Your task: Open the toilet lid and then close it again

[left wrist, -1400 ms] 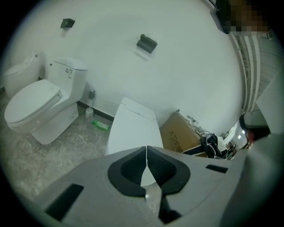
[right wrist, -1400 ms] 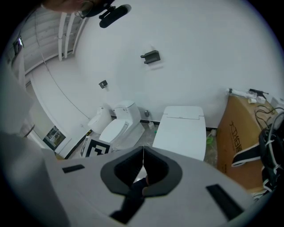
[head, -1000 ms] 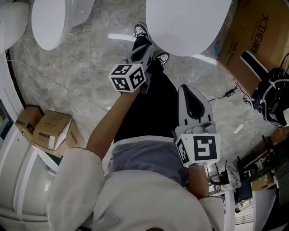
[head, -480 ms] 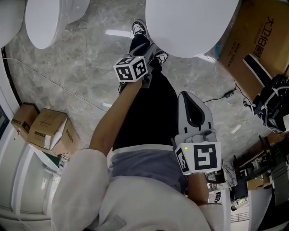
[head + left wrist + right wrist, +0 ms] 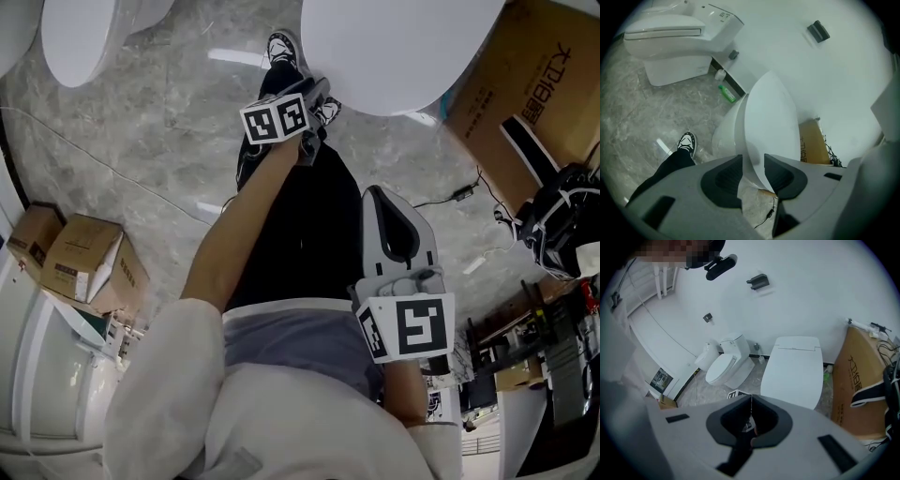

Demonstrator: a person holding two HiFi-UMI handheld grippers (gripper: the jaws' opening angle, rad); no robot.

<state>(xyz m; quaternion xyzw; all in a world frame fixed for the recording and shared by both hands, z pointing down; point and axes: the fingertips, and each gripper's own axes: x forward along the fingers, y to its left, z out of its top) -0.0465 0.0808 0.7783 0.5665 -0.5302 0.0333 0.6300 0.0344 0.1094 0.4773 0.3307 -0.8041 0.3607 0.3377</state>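
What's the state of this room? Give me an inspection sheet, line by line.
Surface: grey marbled floor, glossy.
Job's things: white oval-lidded toilet, closed.
Clutter: brown cardboard boxes; green plastic bottle.
Grippers: left gripper open, jaws have just been opening, nothing clamped, toilet's front edge showing through the gap; right gripper shut, empty.
Cables: thin black cable on floor.
Surroundings: second white toilet; white wall.
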